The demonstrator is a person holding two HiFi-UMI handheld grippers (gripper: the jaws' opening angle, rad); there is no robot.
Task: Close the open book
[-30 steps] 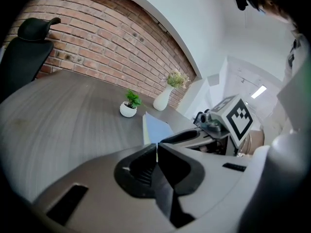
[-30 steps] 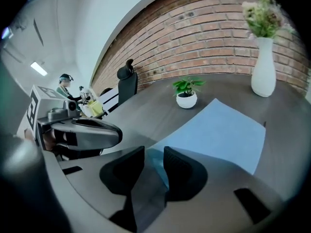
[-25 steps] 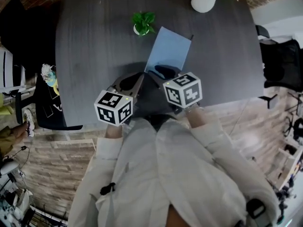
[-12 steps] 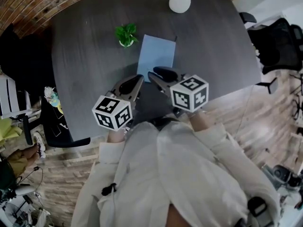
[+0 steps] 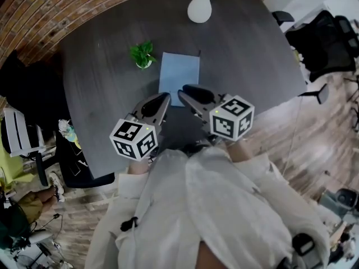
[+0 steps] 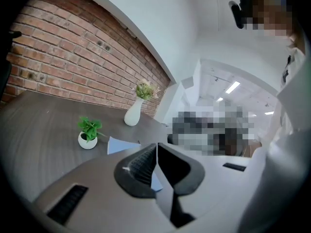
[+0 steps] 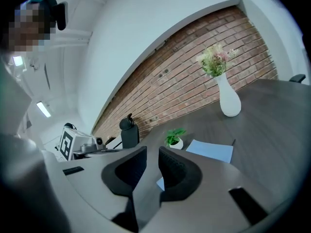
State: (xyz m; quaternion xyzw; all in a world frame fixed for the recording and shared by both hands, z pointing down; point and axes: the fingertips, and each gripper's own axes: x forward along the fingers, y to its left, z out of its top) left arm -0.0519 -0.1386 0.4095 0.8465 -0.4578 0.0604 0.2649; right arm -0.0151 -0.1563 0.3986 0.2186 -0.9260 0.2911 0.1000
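Sprouting green plant [image 6: 90, 127] in white pot [image 6: 87, 141]; flowers [image 6: 145, 90] in vase [image 6: 131, 115]

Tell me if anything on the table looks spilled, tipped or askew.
Nothing stands out. The blue book lies closed and flat on the table; the potted plant and white vase stand upright; no spill shows.

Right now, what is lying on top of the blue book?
Nothing: the blue book lies shut on the table, its cover bare. The empty right claw, jaws just closing, hides its near corner in the head view.
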